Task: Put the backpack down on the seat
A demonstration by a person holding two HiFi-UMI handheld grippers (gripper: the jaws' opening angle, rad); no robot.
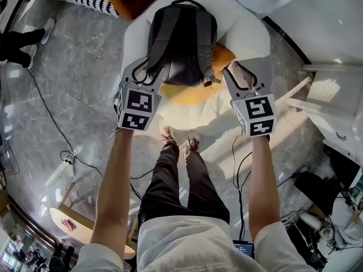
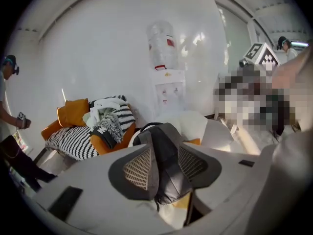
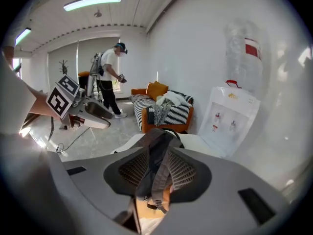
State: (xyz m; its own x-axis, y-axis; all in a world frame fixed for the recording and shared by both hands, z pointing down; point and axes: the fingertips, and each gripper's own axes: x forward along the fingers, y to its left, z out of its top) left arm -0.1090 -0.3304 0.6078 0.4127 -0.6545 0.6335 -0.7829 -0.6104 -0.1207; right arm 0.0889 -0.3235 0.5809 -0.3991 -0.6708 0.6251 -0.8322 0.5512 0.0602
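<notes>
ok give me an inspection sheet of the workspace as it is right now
surface: white seat with an orange cushion, grey floor around it
job's things: backpack rests on the seat, straps showing
clutter: striped pillows and clothes piled on the sofa
grippers: left gripper and right gripper both open, one at each lower corner of the backpack, not gripping it
cables: black cable runs over the floor at left; another at right
surroundings: water dispenser at the wall, a person standing beyond the sofa
</notes>
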